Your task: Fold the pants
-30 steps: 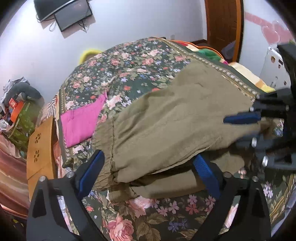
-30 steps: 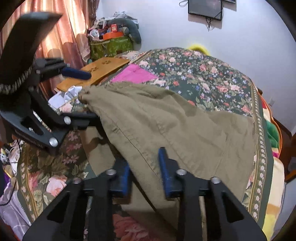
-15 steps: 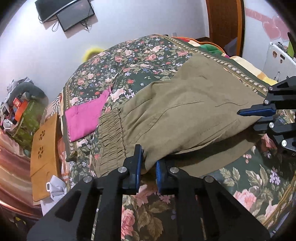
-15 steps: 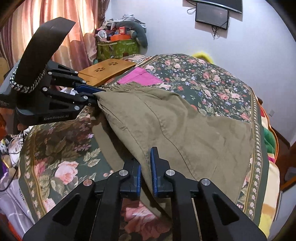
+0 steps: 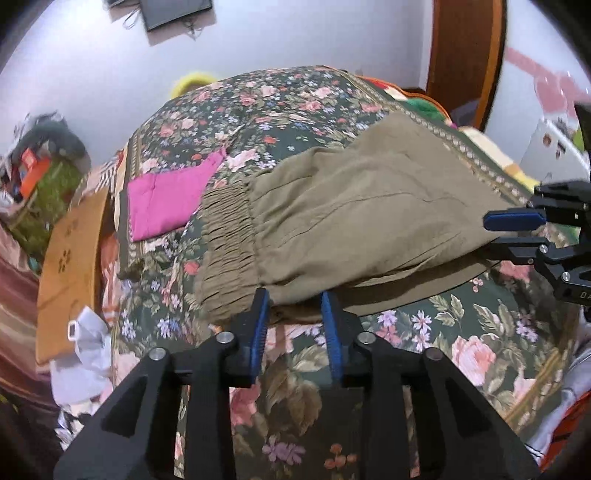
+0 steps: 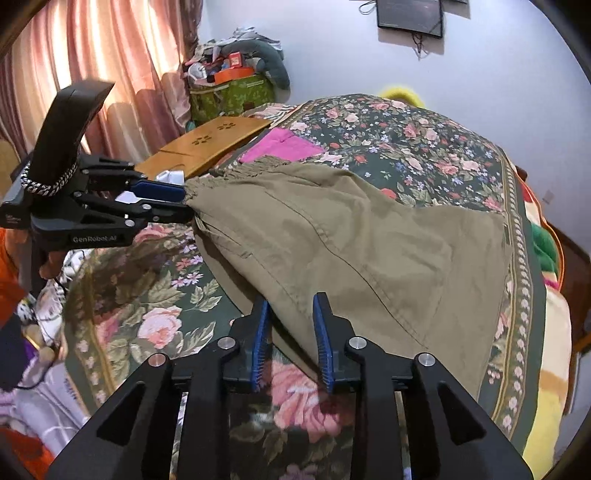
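Soft, light pants point(image 5: 362, 221) lie folded on the bed point(image 5: 443, 332); both hand-held grippers stand apart, best gripping near-edge corners.

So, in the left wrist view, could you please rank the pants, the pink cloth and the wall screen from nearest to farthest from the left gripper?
From the left gripper:
1. Pants, right at the fingertips, on the bed.
2. Pink cloth, farther back on the left.
3. Wall screen, farthest, high on the back wall.
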`<state>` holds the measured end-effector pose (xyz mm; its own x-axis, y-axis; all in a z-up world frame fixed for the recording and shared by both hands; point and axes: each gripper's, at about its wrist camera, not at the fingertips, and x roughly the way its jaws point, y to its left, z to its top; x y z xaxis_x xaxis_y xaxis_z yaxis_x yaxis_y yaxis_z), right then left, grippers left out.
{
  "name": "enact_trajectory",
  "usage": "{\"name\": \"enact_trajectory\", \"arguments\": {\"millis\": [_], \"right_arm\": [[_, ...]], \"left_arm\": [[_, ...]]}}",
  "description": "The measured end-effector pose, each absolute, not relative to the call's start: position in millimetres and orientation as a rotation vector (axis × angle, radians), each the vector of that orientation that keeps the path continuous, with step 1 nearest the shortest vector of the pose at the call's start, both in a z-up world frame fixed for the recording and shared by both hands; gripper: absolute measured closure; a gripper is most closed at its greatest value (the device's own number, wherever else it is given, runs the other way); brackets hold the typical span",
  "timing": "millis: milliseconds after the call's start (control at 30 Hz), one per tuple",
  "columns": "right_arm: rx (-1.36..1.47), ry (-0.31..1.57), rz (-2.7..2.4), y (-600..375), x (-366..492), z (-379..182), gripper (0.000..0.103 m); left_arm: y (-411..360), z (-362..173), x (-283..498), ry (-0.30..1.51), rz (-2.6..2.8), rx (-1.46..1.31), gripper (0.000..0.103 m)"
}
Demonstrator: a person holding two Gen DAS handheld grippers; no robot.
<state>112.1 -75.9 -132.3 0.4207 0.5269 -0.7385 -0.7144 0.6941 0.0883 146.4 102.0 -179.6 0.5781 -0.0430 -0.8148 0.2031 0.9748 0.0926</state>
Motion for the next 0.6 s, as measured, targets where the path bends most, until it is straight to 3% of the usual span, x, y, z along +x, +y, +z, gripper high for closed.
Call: {"name": "enact_trajectory", "arguments": {"millis": [133, 267, 600], "right_arm": [[-0.196, 0.814, 0.794, -85, 110, -121, 0.080], [-0.123, 0.791, 0.785, -91, 112, -111, 0.074], [-0.031, 0.884, 0.707, -87, 141, -134, 0.070]], "left_arm": [[121, -164, 142, 0.915, -0.118, 0.115, 0.069], [140, -151, 147, 0.879, -0.078, 0.048, 0.047], [158, -190, 186, 1.016, -0.064, -0.103, 0.036]]}}
